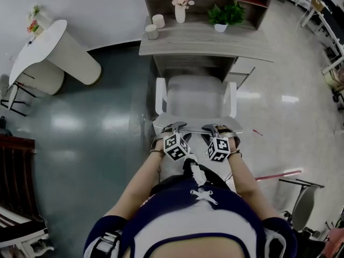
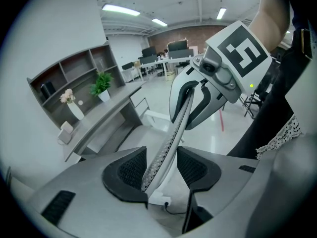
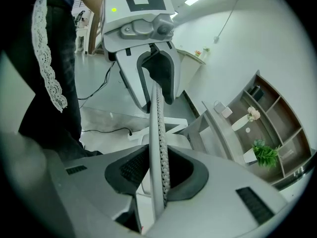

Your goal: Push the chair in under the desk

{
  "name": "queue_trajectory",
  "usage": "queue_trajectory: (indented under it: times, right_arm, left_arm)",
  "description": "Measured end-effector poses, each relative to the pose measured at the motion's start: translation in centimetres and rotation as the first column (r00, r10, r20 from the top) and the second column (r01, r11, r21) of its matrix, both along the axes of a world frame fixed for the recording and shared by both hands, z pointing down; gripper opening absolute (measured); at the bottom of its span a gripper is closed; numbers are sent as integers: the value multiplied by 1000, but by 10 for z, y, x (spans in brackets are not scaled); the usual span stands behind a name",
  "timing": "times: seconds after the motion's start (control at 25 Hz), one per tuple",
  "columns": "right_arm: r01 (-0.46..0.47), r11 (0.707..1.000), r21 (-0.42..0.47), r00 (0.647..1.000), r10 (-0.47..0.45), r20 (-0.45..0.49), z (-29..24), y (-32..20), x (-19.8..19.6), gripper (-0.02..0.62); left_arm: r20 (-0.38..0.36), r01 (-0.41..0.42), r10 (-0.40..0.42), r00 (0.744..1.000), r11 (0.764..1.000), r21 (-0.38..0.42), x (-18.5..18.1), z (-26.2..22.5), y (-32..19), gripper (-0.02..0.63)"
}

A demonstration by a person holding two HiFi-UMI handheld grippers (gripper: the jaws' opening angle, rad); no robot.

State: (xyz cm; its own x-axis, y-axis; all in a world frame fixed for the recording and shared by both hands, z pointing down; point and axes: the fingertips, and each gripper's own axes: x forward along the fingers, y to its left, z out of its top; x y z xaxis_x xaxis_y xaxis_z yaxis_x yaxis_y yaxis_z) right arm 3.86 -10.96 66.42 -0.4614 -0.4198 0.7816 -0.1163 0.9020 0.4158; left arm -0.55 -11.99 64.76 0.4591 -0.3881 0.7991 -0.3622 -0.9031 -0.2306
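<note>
A white office chair (image 1: 194, 98) stands partly under the grey desk (image 1: 204, 42), its seat facing the desk. Both grippers sit side by side on the top edge of its mesh backrest (image 1: 196, 127). My left gripper (image 1: 174, 129) is shut on that edge; in the left gripper view the backrest rim (image 2: 168, 143) runs between the dark pads of the left gripper (image 2: 161, 168). My right gripper (image 1: 215, 129) grips the same rim (image 3: 158, 128) a little to the right, with the right gripper (image 3: 158, 171) pads closed against it. Each gripper view also shows the other gripper clamped further along the rim.
On the desk stand a vase of flowers (image 1: 180, 7), a potted plant (image 1: 226, 14) and two cups (image 1: 155, 26), below a shelf unit. A white curved table (image 1: 51, 52) is at far left, dark chairs (image 1: 16, 198) at near left, a stool (image 1: 303, 203) at near right.
</note>
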Motion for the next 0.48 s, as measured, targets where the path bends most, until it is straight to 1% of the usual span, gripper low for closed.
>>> queue_trajectory:
  times: [0.16,0.48]
  right_arm:
    - [1,1000,23,1000,-1,0,1,-8,2,85]
    - [8,999,35,1000,-8,-2,0,-24,5,86]
  left_arm:
    - [-6,8,-8,1000,1000,4,1,1,-8,196]
    - [-10,22,-22,1000,1000,-8,5,0,-23,199]
